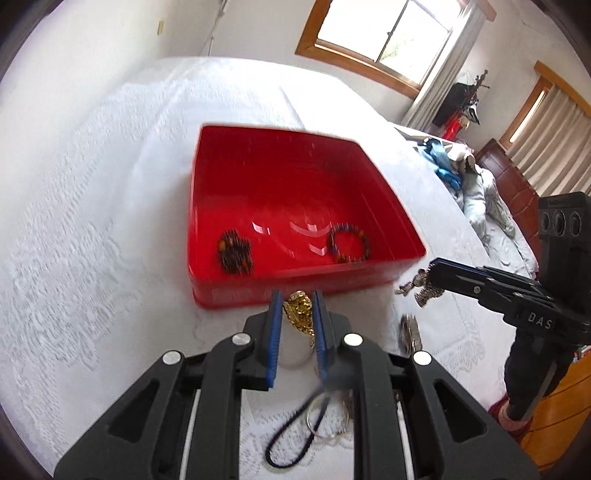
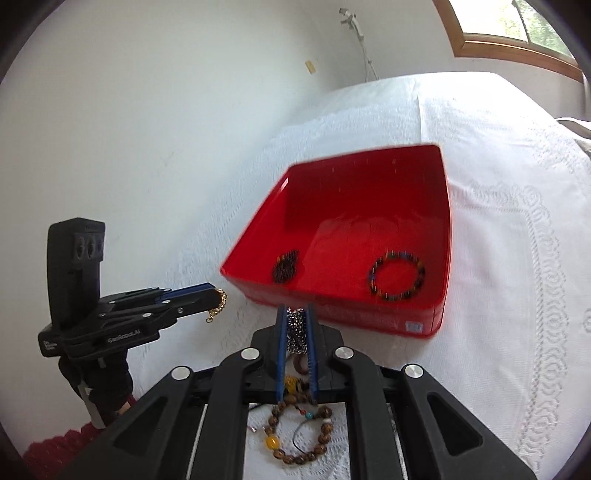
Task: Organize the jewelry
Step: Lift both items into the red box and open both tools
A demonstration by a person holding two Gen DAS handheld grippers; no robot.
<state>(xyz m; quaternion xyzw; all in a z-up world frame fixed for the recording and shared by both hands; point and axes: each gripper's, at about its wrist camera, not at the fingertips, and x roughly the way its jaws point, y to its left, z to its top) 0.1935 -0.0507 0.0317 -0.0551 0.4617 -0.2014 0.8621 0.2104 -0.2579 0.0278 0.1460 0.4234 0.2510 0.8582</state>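
A red box (image 1: 295, 206) is set on a bed covered with a white lace bedspread (image 1: 92, 221). Two pieces of jewelry are seen on the floor of the box: a dark beaded bracelet (image 1: 236, 251), bunched up toward one side, and a multicoloured bead bracelet (image 1: 349, 242) lying open as a ring toward the other side, the two well apart.

The left gripper (image 1: 297, 306) is held just before the near wall of the box, and a gold chain (image 1: 301, 310) is clamped between its blue pads, with part of the chain hanging below them. The right gripper (image 2: 297, 325) is likewise closed on a silver chain (image 2: 297, 328), which is pinched between its pads and held above the bedspread, near the front wall of the box. In the left wrist view the silver chain is seen dangling from the right gripper's tips, clear of the bed.

More jewelry is left on the bedspread below the grippers: a wooden bead bracelet (image 2: 295, 435) with a yellow bead, a black cord (image 1: 291, 432) and thin silver bangles (image 1: 325, 421).

A window (image 1: 388, 33) with a wooden frame is seen beyond the bed, and crumpled clothes (image 1: 476, 184) are piled at the far side.
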